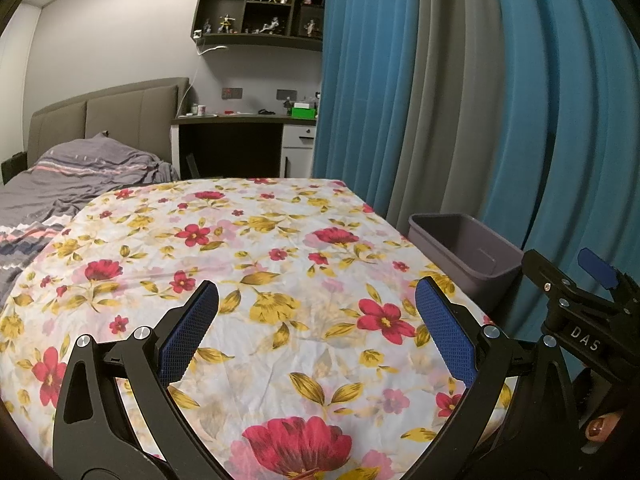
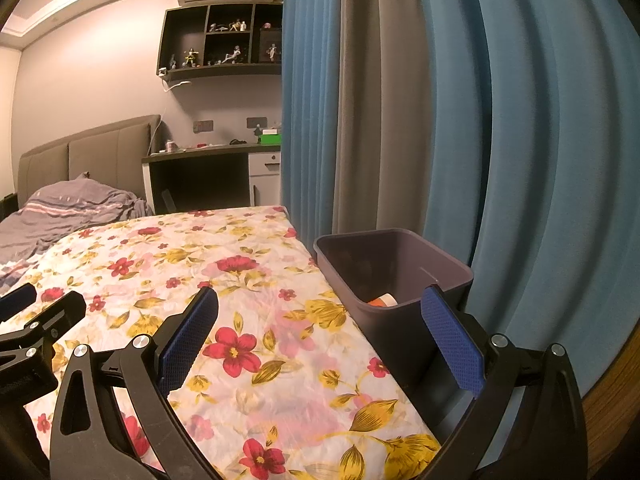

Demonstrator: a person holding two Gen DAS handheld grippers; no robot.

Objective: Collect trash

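A grey plastic bin (image 2: 400, 272) stands beside the right edge of the floral tablecloth (image 2: 248, 320); it also shows in the left wrist view (image 1: 464, 252). Inside it lie a white and an orange item (image 2: 383, 301). My left gripper (image 1: 316, 300) is open and empty above the cloth. My right gripper (image 2: 320, 308) is open and empty, its right finger (image 2: 452, 344) over the bin's near corner. I see no loose trash on the cloth. The right gripper also shows at the right of the left wrist view (image 1: 580, 304).
Blue and grey curtains (image 2: 400, 120) hang close behind the bin. A bed with grey bedding (image 1: 76, 168) lies to the left. A desk (image 1: 240, 120) and a shelf with figurines (image 1: 256, 12) stand at the far wall.
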